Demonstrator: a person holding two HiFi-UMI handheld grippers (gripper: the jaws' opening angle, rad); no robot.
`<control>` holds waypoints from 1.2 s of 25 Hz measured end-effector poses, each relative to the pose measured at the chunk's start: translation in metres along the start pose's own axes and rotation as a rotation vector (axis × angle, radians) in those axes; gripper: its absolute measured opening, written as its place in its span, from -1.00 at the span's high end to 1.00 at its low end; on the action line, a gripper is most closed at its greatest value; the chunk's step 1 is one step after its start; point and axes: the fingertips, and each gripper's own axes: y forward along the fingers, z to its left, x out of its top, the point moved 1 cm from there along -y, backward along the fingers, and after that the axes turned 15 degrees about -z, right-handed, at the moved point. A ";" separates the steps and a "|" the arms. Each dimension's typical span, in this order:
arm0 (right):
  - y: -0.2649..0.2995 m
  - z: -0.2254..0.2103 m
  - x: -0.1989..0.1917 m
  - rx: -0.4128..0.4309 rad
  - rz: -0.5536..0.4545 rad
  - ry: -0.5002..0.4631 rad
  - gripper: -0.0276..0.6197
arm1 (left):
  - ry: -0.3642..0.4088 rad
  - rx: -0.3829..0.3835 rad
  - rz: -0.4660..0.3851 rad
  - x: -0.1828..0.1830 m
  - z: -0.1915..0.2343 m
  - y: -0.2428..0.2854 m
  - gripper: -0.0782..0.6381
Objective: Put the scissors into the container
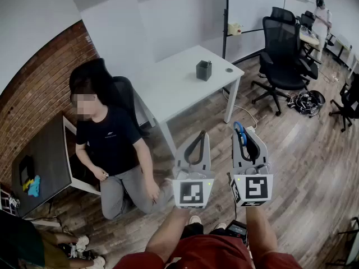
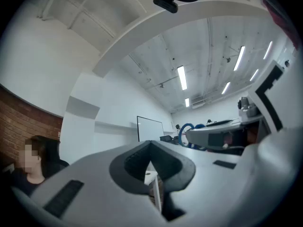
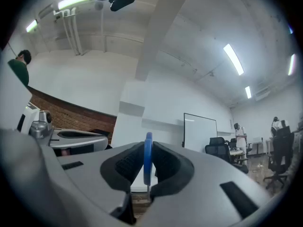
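Observation:
A dark grey container [image 1: 204, 70] stands on the white table [image 1: 174, 88], well ahead of both grippers. My right gripper [image 1: 242, 130] is held up over the wooden floor, shut on the scissors [image 1: 240, 132], whose blue handle pokes out past the fingertips. In the right gripper view the blue handle [image 3: 147, 157] sits edge-on, squeezed between the two pads. My left gripper [image 1: 201, 134] hangs beside it on the left, shut with nothing in it. In the left gripper view the fingertips meet [image 2: 150, 145], and the right gripper with the blue handle [image 2: 184, 127] shows at the right.
A person [image 1: 112, 144] sits on the floor left of the white table, close to my left gripper. Black office chairs [image 1: 283, 49] stand at the back right. A dark desk [image 1: 39, 161] is at the far left. A small round item [image 1: 229, 70] lies near the table's right edge.

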 end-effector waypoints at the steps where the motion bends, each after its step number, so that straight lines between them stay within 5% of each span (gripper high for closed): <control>1: -0.005 -0.002 0.003 -0.005 -0.001 0.005 0.73 | 0.003 0.002 0.001 0.003 -0.004 -0.003 0.75; 17: -0.039 0.000 0.030 -0.010 -0.077 -0.010 0.73 | 0.093 0.011 -0.033 0.026 -0.026 -0.027 0.75; 30: 0.003 0.018 0.011 -0.039 -0.078 -0.004 0.73 | 0.004 0.022 -0.032 0.008 0.016 -0.008 0.75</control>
